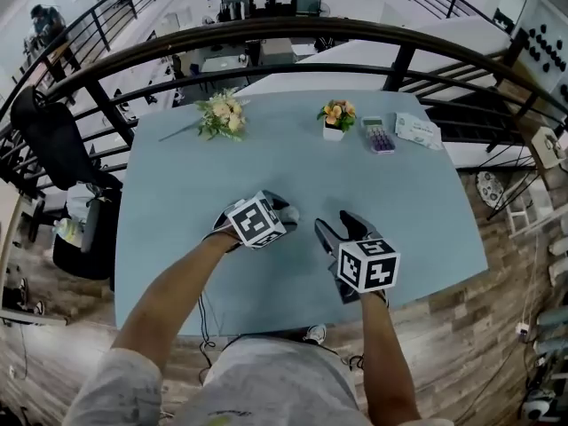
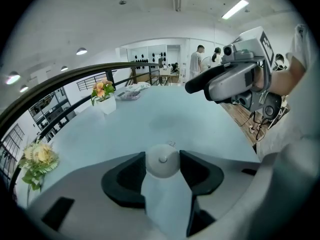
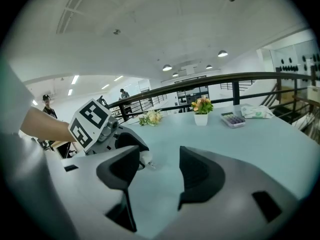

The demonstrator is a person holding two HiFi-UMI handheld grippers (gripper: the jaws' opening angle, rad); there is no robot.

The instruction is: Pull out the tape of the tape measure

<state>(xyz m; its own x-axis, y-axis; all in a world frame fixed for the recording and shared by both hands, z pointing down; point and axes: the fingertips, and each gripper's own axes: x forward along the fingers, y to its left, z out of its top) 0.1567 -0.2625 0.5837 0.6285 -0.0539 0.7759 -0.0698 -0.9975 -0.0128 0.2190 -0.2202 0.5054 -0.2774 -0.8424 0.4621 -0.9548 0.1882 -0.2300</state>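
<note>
L gripper (image 1: 286,211) has it: tape measure (image 2: 162,160), a small white round case w/ a centre button, clamped btwn both dark pads, one each side. That's on the person's side of the flower pot (image 1: 334,131), a bit to its left, over the pale blue table (image 1: 426,211). A little tab (image 3: 149,166) pokes out of the case toward the R gripper (image 1: 337,223). R gripper sits just beside the L one, also on the person's side of the pot. Its jaws are spread wide w/ nothing btwn them, only bare tabletop. The two grippers' tips are near each other, not touching. Rest of the table: bouquet (image 1: 222,114) lying well left of the pot, purple tray (image 1: 380,138) just right of it, packet (image 1: 417,130) further right again. Can't tell if the case rests on the table or hangs clear.
</note>
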